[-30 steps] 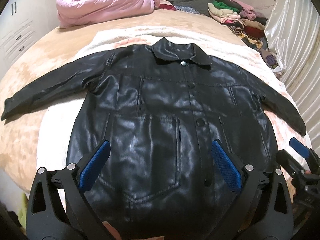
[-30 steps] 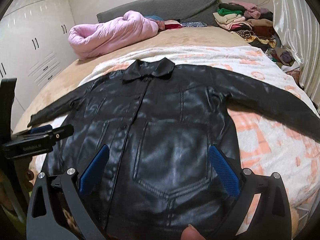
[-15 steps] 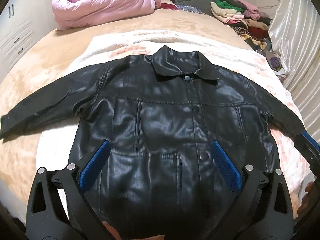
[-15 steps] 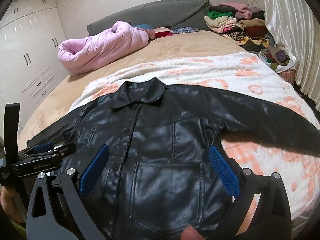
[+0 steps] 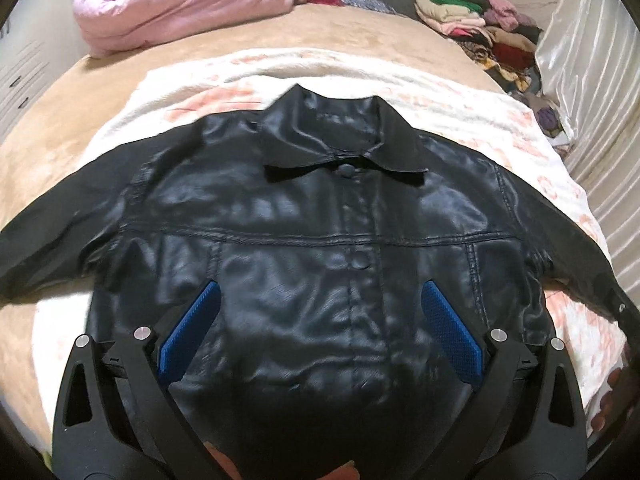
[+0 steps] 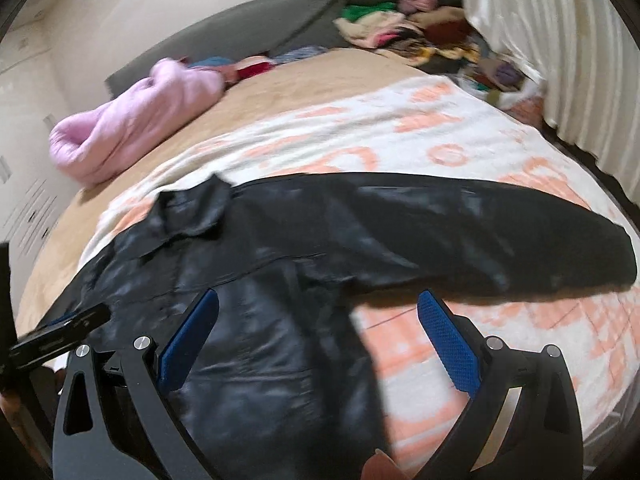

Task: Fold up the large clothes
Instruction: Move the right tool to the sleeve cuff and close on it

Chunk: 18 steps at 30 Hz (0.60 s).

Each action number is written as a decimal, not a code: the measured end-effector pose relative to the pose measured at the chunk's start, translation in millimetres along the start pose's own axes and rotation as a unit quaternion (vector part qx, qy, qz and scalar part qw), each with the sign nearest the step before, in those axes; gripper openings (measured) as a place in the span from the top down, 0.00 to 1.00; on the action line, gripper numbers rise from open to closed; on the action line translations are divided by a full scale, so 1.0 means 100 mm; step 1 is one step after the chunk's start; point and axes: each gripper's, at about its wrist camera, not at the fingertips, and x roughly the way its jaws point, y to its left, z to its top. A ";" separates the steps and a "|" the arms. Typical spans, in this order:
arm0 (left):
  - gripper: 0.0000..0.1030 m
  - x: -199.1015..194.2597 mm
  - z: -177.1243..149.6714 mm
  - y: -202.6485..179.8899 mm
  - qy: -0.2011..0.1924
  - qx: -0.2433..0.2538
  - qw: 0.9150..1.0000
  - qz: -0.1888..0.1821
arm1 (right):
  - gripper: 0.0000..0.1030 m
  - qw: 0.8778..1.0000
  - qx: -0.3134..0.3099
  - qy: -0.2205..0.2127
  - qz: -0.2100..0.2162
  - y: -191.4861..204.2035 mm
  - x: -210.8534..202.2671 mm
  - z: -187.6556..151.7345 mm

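Now the glossy black leather jacket (image 5: 312,248), spread flat on the white-and-orange patterned blanket (image 6: 400,128), is seen from closer than before; both the left gripper (image 5: 318,308) and right gripper (image 6: 318,316) are held wide open above it, the latter shifted toward its outstretched sleeve (image 6: 500,240).

Wide bed w/ tan plush cover (image 5: 100,112). On it, a white fleece blanket w/ orange print (image 6: 420,128), spread under & beyond both fingers' reach. On the blanket, a black glossy leather jacket (image 5: 320,240), front up, buttoned, collar far from the fingers, sleeves out to both sides. Far-left past the fingers: bundled pink padded coat (image 5: 180,4) on the tan cover. Far-right: pile of folded mixed clothes (image 5: 480,28).
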 end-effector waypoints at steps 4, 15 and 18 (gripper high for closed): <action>0.09 0.16 0.08 -0.13 0.007 0.007 1.000 -0.009 | 0.04 0.999 0.032 0.000 -0.030 -0.32 0.10 0.06; 0.09 0.54 0.27 -0.51 0.019 0.040 0.999 -0.023 | 0.04 0.980 0.172 -0.001 -0.105 -1.39 0.28 0.09; 0.09 0.62 0.31 -0.56 0.020 0.042 0.998 -0.033 | 0.04 0.970 0.211 -0.004 -0.122 -1.67 0.30 0.07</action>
